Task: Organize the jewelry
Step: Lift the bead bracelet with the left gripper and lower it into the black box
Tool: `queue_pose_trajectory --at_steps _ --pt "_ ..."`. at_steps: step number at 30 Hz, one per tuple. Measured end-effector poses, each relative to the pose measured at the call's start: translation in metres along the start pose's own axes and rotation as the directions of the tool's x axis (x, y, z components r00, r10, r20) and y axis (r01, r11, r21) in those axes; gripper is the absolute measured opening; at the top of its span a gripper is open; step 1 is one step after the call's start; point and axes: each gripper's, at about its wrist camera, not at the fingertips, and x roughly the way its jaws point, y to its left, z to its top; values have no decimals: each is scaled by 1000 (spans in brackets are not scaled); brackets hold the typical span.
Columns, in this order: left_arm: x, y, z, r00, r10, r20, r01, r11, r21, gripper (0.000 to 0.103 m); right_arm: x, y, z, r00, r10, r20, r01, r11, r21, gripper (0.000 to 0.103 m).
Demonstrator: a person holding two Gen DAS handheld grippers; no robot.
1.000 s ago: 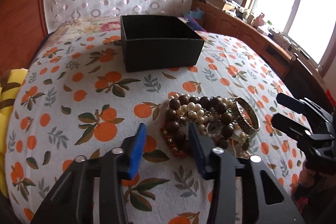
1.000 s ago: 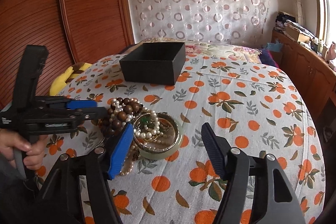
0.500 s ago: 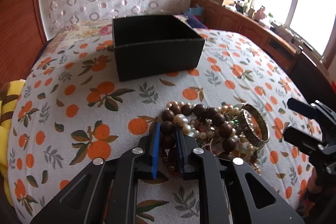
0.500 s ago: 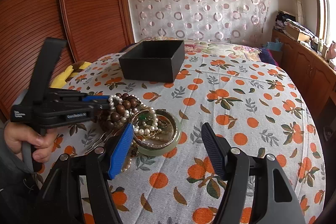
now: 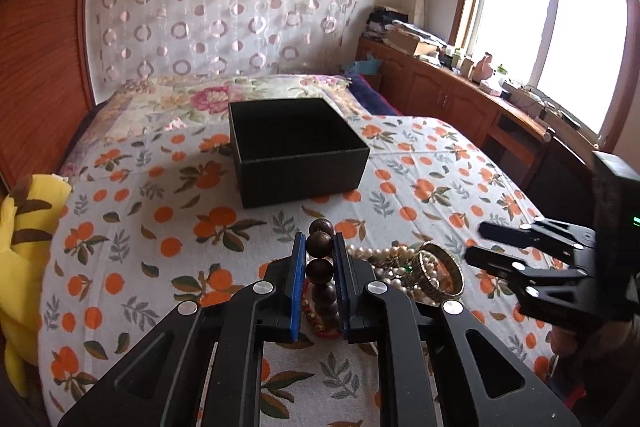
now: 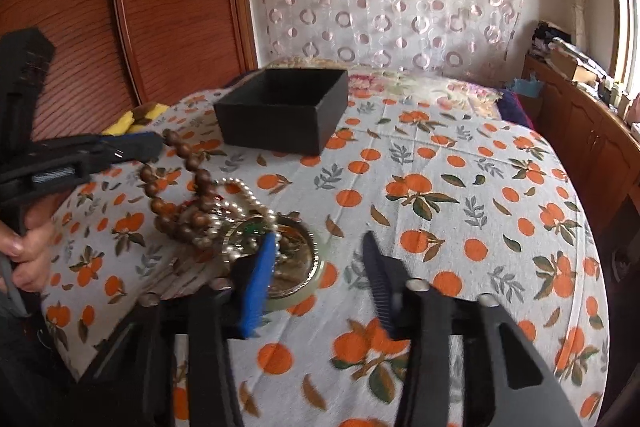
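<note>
My left gripper [image 5: 319,247] is shut on a brown wooden bead bracelet [image 5: 320,269] and holds it lifted above the bedspread; in the right wrist view the bead bracelet [image 6: 184,183] hangs from the left gripper [image 6: 154,143] down to the pile. A pearl necklace [image 6: 248,199] and a green bangle [image 6: 298,267] lie in the pile; the bangle [image 5: 440,271] also shows in the left wrist view. My right gripper [image 6: 320,267] is open just above the bangle. An open black box [image 5: 296,147] stands farther back on the bed.
The orange-patterned bedspread [image 6: 460,195] covers the bed. A yellow plush toy [image 5: 24,227] lies at the left edge. A wooden wardrobe [image 6: 120,7] stands left, and a wooden cabinet [image 5: 480,107] under the window stands right.
My left gripper closed on the brown bead bracelet and raised it off the pile. My right gripper stayed open and moved closer to the bangle.
</note>
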Motion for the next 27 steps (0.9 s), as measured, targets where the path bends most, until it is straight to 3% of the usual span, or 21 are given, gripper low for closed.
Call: queue_pose_trajectory --at_steps 8,13,15,27 --pt "-7 -3 5 1000 -8 16 7 1000 10 12 28 0 7 994 59 -88 -62 997 -33 20" --pt "-8 -5 8 1000 -7 23 7 1000 22 12 38 4 7 992 59 -112 -66 996 -64 19" --pt "-8 -5 9 1000 -6 26 6 1000 23 12 39 6 7 992 53 -111 -62 995 -82 14" --pt "-15 -6 32 998 -2 68 0 999 33 12 25 11 10 997 38 -66 -47 989 -138 12"
